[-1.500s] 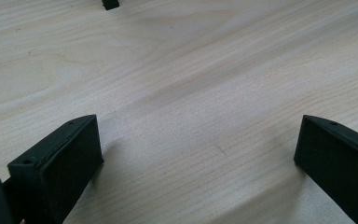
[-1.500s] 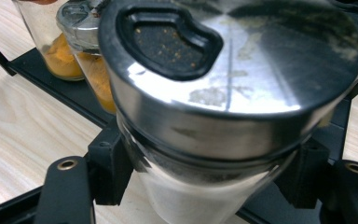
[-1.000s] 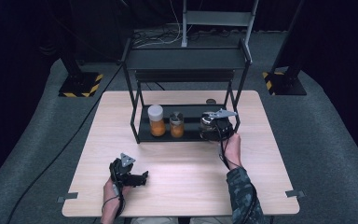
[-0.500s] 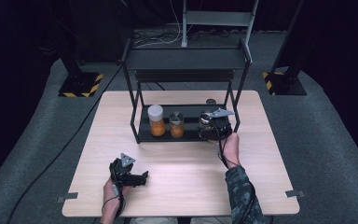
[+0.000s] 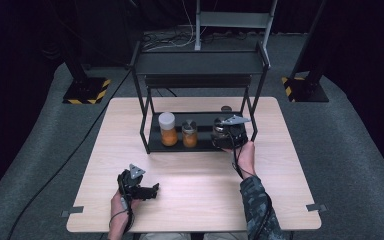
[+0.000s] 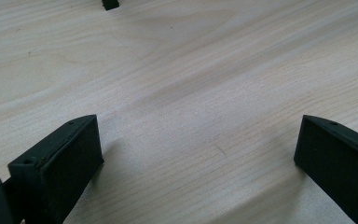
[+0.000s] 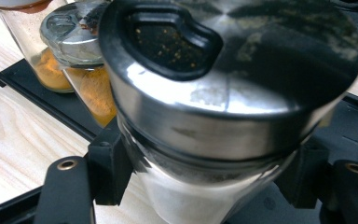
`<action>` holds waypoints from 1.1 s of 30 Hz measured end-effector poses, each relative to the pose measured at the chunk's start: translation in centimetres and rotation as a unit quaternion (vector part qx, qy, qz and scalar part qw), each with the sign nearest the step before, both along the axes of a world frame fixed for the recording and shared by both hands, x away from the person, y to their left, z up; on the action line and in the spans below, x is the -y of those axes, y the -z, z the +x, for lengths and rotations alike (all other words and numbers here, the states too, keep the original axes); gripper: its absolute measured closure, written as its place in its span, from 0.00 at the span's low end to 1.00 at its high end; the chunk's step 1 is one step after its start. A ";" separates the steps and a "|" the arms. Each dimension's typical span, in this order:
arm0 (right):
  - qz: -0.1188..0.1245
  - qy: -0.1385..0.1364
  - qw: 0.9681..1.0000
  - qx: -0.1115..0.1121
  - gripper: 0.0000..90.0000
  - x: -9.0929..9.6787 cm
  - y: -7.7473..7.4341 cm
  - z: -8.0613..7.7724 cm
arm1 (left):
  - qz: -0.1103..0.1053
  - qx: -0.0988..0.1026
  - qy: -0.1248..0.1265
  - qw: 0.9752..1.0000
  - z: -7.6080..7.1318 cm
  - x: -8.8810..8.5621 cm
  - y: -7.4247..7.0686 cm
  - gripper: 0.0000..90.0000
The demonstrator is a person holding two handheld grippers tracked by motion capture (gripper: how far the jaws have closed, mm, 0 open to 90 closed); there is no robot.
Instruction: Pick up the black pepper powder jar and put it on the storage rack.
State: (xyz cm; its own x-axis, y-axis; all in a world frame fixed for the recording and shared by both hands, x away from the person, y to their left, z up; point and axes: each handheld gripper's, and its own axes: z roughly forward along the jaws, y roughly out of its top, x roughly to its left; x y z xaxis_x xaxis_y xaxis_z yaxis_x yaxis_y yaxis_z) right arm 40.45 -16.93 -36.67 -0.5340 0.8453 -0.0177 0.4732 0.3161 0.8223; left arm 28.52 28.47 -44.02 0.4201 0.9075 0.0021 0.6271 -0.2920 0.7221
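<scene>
From the high view, my right hand-held gripper [image 5: 228,135] reaches into the lower tier of the black metal two-tier rack [image 5: 200,67] on the pale wooden counter [image 5: 195,190], just right of a white-capped jar of orange powder [image 5: 168,129] and a smaller steel-lidded jar [image 5: 189,133]. My left hand-held gripper [image 5: 139,187] rests near the counter's front edge.

In the left gripper view, that left one [image 6: 196,154] stands wide open over bare wood.

In the right gripper view, my right one [image 7: 205,179] is clamped on the glass shaker jar with a steel lid [image 7: 223,93], below the lid. I judge it rigid, smooth, breakable and moderately heavy; gripping the glass body under the rim suits it.
</scene>
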 end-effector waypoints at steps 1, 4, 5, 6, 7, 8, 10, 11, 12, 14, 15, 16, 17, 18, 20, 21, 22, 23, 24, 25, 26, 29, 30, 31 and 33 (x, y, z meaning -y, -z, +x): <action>0.001 0.001 1.000 0.000 0.34 0.0 0.0 0.0 | 0.000 0.000 0.000 1.000 0.0 0.0 0.0 0.01; 0.000 0.000 1.000 0.002 0.34 -0.2 0.2 0.2 | 0.000 0.000 0.000 1.000 0.0 0.0 0.0 0.01; 0.000 0.000 1.000 0.001 0.34 -0.2 0.3 0.2 | 0.000 0.000 0.000 1.000 0.0 0.0 0.0 0.01; 0.001 0.001 1.000 0.000 0.34 -0.2 0.3 0.3 | 0.000 0.000 0.000 1.000 0.0 0.0 0.0 0.01; 0.002 0.001 1.000 0.000 0.34 -0.3 0.3 0.4 | 0.000 0.000 0.000 1.000 0.0 0.0 0.0 0.01; 0.003 0.002 1.000 0.000 0.34 -0.3 0.4 0.4 | 0.000 0.000 0.000 1.000 0.0 0.0 0.0 0.01; 0.003 0.001 1.000 -0.002 0.34 -0.3 0.4 0.6 | 0.000 0.000 0.000 1.000 0.0 0.0 0.0 0.01; 0.002 0.001 1.000 -0.001 0.34 -0.4 0.4 0.6 | 0.000 0.000 0.000 1.000 0.0 0.0 0.0 0.01; 0.002 0.001 1.000 -0.002 0.34 -0.4 0.4 0.6 | 0.000 0.000 0.000 1.000 0.0 0.0 0.0 0.01; 0.002 0.001 1.000 0.000 0.34 -0.4 0.4 0.7 | 0.001 0.000 0.000 1.000 0.0 0.0 0.0 0.01; 0.002 0.002 1.000 0.000 0.34 -0.4 0.5 0.7 | 0.000 0.001 0.000 1.000 0.0 0.0 0.0 0.01; 0.004 0.002 1.000 0.000 0.34 -0.5 0.5 0.7 | 0.000 0.000 0.000 1.000 0.0 0.0 0.0 0.01; 0.004 0.003 1.000 -0.001 0.34 -0.5 0.5 0.8 | 0.000 0.000 0.000 1.000 0.0 0.0 0.0 0.01; 0.003 0.002 1.000 -0.001 0.34 -0.5 0.6 0.9 | 0.000 0.000 0.000 1.000 0.0 0.0 0.0 0.01; 0.004 0.004 1.000 -0.001 0.34 -0.6 0.6 1.0 | 0.000 0.000 0.000 1.000 0.0 0.0 0.0 0.01; 0.005 0.004 1.000 -0.001 0.34 -0.6 0.7 1.0 | 0.000 0.000 0.000 1.000 0.0 0.0 0.0 0.01; 0.005 0.004 1.000 -0.002 0.34 -0.6 0.7 1.1 | 0.000 0.000 0.000 1.000 0.0 0.0 0.0 0.01; 0.006 0.003 1.000 -0.001 0.34 -0.6 0.7 1.1 | 0.000 0.000 0.000 1.000 0.0 0.0 0.0 0.01; 0.005 0.002 1.000 -0.001 0.34 -0.6 0.8 1.2 | 0.001 0.000 0.000 1.000 0.0 0.0 0.0 0.01; 0.006 0.002 1.000 -0.001 0.34 -0.6 0.8 1.2 | 0.001 0.001 0.000 1.000 0.0 0.0 0.0 0.01; 0.006 0.002 1.000 -0.001 0.34 -0.6 0.8 1.2 | 0.000 0.000 0.000 1.000 0.0 0.0 0.0 0.01; 0.008 0.003 1.000 0.000 0.34 -0.6 0.8 1.2 | 0.001 0.001 0.000 1.000 0.0 0.0 0.0 0.01; 0.008 0.003 1.000 0.001 0.34 -0.6 0.8 1.2 | 0.001 0.001 0.000 1.000 0.0 0.0 0.0 0.01; 0.009 0.004 1.000 0.001 0.34 -0.7 0.8 1.2 | 0.001 0.001 0.000 1.000 0.0 0.0 0.0 0.01; 0.011 0.003 1.000 0.001 0.34 -0.7 0.8 1.3 | 0.001 0.001 0.000 1.000 0.0 0.0 0.0 0.01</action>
